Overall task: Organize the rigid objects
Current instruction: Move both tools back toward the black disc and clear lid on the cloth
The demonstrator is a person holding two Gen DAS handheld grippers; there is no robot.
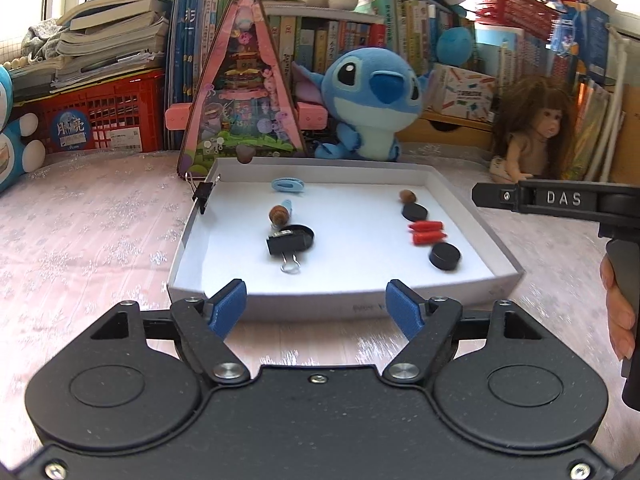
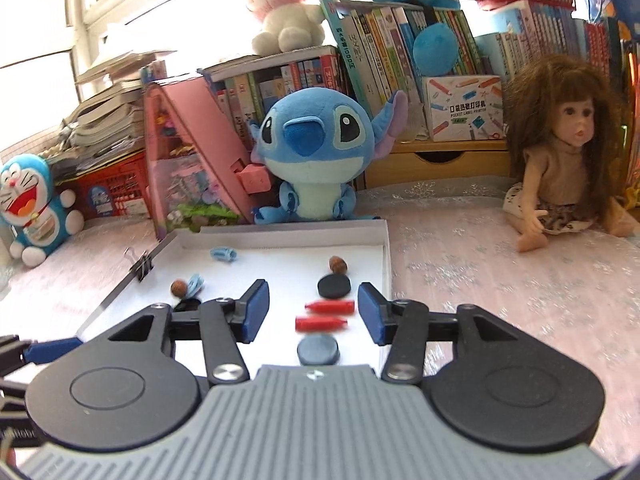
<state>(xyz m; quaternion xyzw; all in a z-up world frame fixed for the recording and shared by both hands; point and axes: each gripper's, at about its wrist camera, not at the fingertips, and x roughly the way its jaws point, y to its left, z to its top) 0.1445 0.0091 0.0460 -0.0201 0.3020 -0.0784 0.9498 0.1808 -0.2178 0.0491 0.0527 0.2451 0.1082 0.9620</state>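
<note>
While both grippers hang over the near edge of the tray [image 1: 472,208], nothing sits between their blue pads: the left gripper [image 1: 316,308] and the right gripper [image 2: 314,312] stand released and empty. The small pieces lie inside the tray, a line of nut [image 2: 338,265], black disc [image 2: 334,286], two red pegs [image 2: 329,314] and a second disc [image 2: 318,351] down the right side; on the left a binder clip [image 1: 285,246] lies against another disc [image 1: 302,234], with a nut [image 1: 278,214] just beyond. The risk, by the look of it, is a low pass: a finger could roll the pegs or scatter the line. The clip overlapping the disc could drag it along.
</note>
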